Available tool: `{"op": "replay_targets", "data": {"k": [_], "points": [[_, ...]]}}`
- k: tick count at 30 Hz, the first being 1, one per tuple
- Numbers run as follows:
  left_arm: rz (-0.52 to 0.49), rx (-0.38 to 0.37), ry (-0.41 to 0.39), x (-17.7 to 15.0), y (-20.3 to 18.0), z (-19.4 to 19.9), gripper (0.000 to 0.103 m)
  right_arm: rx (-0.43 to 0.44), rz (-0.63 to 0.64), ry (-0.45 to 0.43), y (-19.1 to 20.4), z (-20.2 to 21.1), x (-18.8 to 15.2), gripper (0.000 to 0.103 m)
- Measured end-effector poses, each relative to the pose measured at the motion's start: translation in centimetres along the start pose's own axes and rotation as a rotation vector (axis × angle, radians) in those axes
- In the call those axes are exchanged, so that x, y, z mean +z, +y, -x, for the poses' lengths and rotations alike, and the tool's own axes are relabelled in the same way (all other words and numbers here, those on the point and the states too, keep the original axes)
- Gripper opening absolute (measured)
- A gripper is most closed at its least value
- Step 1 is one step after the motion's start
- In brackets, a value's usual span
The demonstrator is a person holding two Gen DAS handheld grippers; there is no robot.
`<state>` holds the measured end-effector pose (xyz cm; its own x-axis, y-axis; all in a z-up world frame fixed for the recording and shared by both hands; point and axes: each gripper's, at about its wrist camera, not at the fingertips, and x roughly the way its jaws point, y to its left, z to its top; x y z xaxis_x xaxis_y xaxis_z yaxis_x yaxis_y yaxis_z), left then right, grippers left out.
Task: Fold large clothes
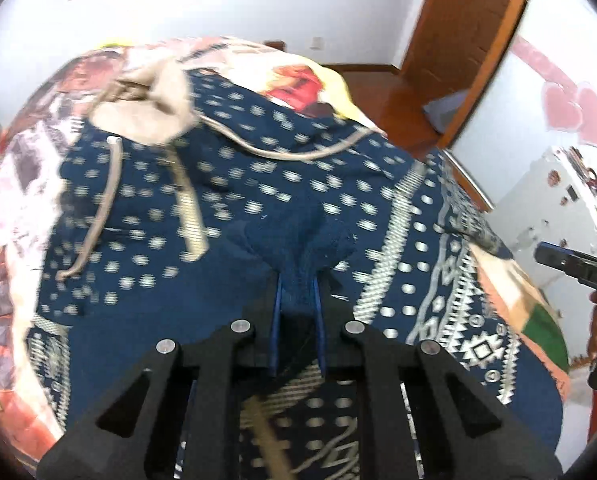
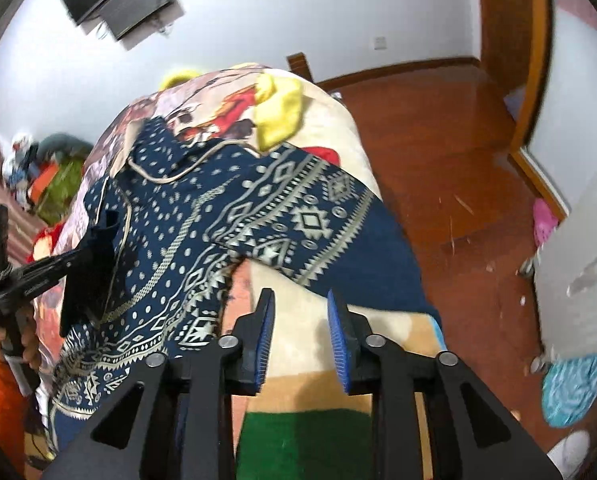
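A large navy garment with white dots and geometric borders and a beige lining lies spread on a bed; it also shows in the right wrist view. My left gripper is shut on a bunched fold of the navy garment and holds it up; it shows from the side in the right wrist view. My right gripper is open and empty above the bedspread, just right of the garment's hem; its tip shows in the left wrist view.
The bed is covered by a colourful printed bedspread. A yellow cloth lies at its far end. A wooden floor and a door frame are to the right. A television hangs on the wall. Clutter lies at the left.
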<state>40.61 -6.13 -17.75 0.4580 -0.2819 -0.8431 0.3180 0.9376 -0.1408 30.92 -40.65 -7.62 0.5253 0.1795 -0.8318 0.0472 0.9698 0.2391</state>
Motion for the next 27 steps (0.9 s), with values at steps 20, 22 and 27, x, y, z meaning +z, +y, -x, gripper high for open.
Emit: {"op": "replay_targets", "data": {"k": [20,22,27], "points": [[0.042,-0.011,0.02,-2.2,2.3,3.3,0.046,0.226,-0.565,0.175,-8.1,-7.7,0.1,0.083],[0.046,0.002,0.004,-1.9,2.8,3.8,0.046,0.223,-0.595,0.171,-8.3,-8.7,0.5,0.085],[0.083,0.024,-0.01,-2.4,4.5,4.4,0.046,0.2,-0.66,0.155,-8.7,-11.1,1.7,0.084]]}}
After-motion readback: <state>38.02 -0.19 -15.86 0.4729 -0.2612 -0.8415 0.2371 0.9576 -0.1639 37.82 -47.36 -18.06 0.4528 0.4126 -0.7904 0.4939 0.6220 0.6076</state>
